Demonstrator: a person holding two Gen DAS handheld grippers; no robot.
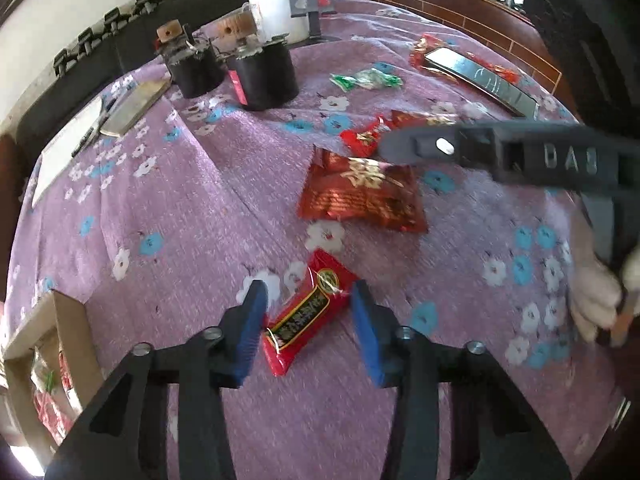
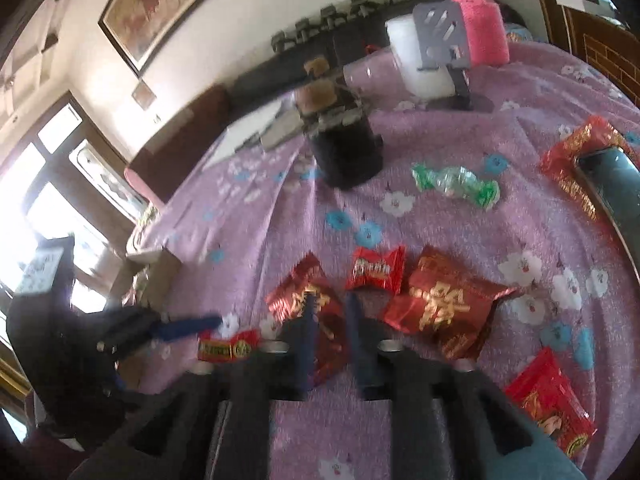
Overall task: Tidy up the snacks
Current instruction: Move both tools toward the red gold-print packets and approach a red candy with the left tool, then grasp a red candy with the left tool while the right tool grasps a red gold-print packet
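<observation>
My left gripper is open, its blue fingers on either side of a long red snack bar lying on the purple flowered cloth. The bar also shows in the right wrist view. My right gripper is open, its fingers straddling a red foil snack pack, which also shows in the left wrist view. Another red foil pack, a small red candy, a green candy and a red packet lie nearby.
A cardboard box holding snacks stands at the table's left edge. Two black jars, a white container, a pink bottle and a grey stand stand at the back. A phone lies on a red pack at right.
</observation>
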